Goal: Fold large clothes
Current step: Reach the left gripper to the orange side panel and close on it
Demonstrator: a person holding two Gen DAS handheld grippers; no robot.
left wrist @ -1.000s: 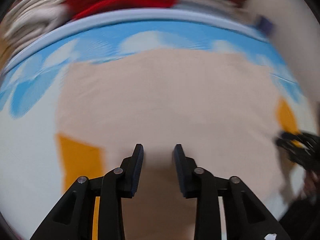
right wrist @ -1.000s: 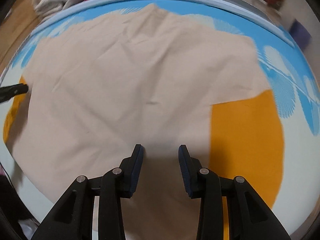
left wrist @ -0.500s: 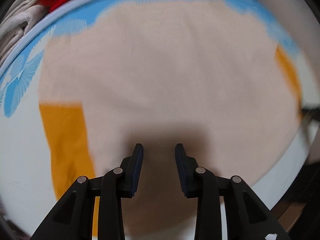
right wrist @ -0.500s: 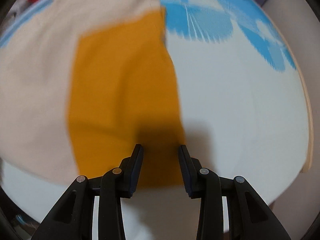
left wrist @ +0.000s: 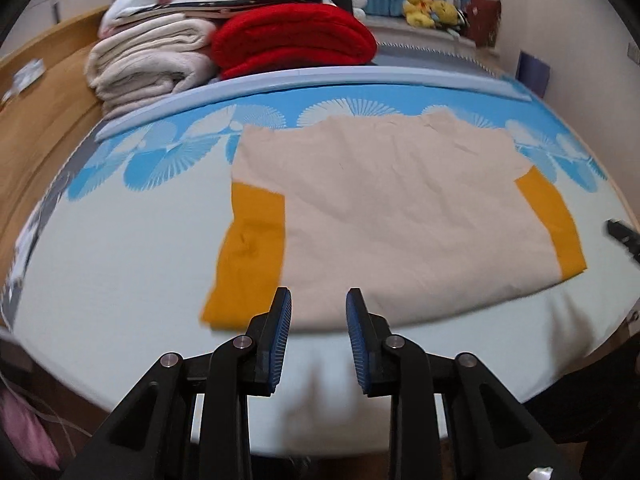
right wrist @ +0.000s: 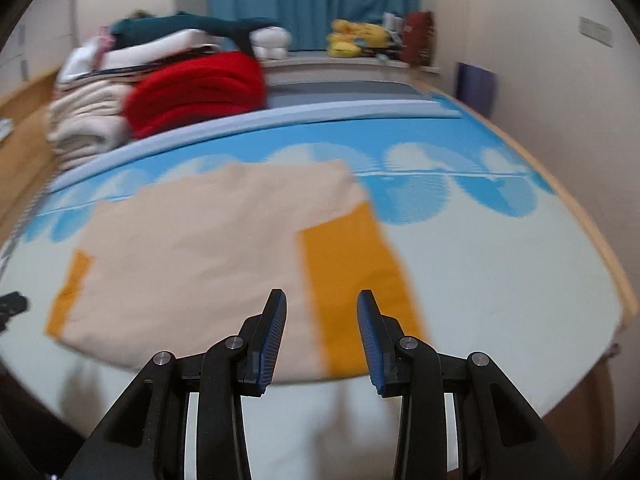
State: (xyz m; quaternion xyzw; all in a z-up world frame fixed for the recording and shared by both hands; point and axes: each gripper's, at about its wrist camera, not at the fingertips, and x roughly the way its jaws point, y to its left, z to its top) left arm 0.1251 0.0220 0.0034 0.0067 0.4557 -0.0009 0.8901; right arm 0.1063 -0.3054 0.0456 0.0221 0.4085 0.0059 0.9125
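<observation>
Left wrist view | both jaws parted, empty | flat beige cotton garment with orange sleeves [left wrist: 392, 216] ahead of jaws on bed [left wrist: 120, 264] | likely next: pinch hem corners evenly, lift together.

Both tongs, left [left wrist: 319, 300] and right [right wrist: 321, 302], hang gaping, gripping nothing.

Left matte-black plastic two-finger gripper [left wrist: 316, 320]: angular linkage arms, round silver pivot screws, ribbed blue pads [left wrist: 280, 336] lining each finger's inner face, white scrap at five o'clock. Right matte-black gripper [right wrist: 320, 324] matches it: same silver screws, same ribbed blue pads [right wrist: 370, 340].
</observation>
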